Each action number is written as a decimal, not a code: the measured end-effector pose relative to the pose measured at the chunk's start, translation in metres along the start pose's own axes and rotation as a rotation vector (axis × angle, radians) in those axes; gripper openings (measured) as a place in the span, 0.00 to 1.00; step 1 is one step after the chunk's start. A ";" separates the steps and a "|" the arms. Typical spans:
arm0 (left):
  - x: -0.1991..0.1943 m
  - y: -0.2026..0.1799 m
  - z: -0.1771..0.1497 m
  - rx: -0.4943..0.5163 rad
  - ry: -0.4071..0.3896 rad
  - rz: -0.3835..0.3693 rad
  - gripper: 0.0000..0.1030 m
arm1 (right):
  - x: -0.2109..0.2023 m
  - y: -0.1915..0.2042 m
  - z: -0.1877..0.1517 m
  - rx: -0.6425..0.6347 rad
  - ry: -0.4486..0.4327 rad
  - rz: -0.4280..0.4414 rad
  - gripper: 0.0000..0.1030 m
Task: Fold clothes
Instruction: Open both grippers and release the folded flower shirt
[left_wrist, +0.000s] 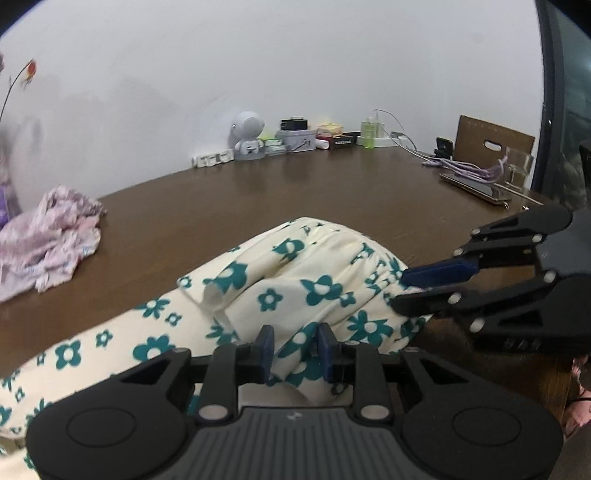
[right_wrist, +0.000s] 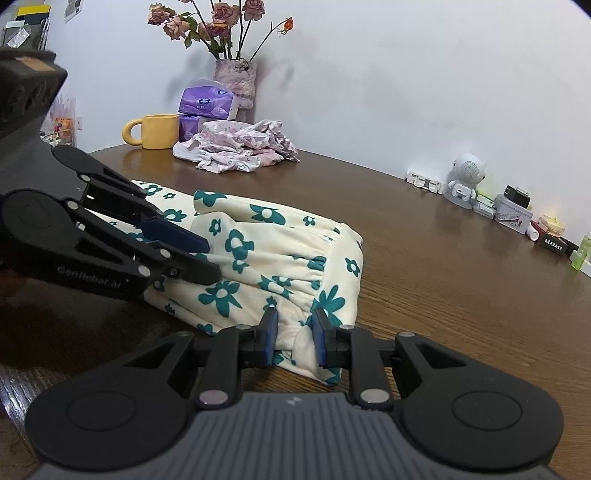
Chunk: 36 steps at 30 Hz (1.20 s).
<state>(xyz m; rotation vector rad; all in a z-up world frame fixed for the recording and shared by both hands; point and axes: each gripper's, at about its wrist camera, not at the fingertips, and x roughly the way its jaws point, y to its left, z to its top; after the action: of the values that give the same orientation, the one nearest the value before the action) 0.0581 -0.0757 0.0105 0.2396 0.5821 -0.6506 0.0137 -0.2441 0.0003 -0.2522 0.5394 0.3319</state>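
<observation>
two garments (right_wrist: 273, 254), one mug (right_wrist: 155, 131)

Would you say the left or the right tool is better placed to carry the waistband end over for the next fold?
Probably the right tool: it pinches the floral garment at the gathered waistband corner. The left tool grips further along.

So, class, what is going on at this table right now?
A person with a gripper in each hand is folding a cream garment with teal flowers on the brown table. The left gripper and right gripper each pinch its near edge. A crumpled pink garment lies further back.
</observation>
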 end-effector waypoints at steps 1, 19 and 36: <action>0.000 0.001 -0.001 -0.006 -0.002 -0.002 0.23 | -0.001 -0.002 0.002 0.004 0.005 0.007 0.20; -0.030 0.003 0.022 -0.016 -0.148 -0.014 0.23 | 0.024 -0.043 0.012 0.317 -0.007 0.025 0.20; 0.007 0.012 0.005 0.016 0.020 0.012 0.10 | 0.025 -0.030 0.016 0.253 0.001 -0.017 0.20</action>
<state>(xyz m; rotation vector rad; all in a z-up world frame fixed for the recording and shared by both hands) 0.0723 -0.0717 0.0114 0.2647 0.5941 -0.6426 0.0521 -0.2608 0.0043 -0.0129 0.5739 0.2442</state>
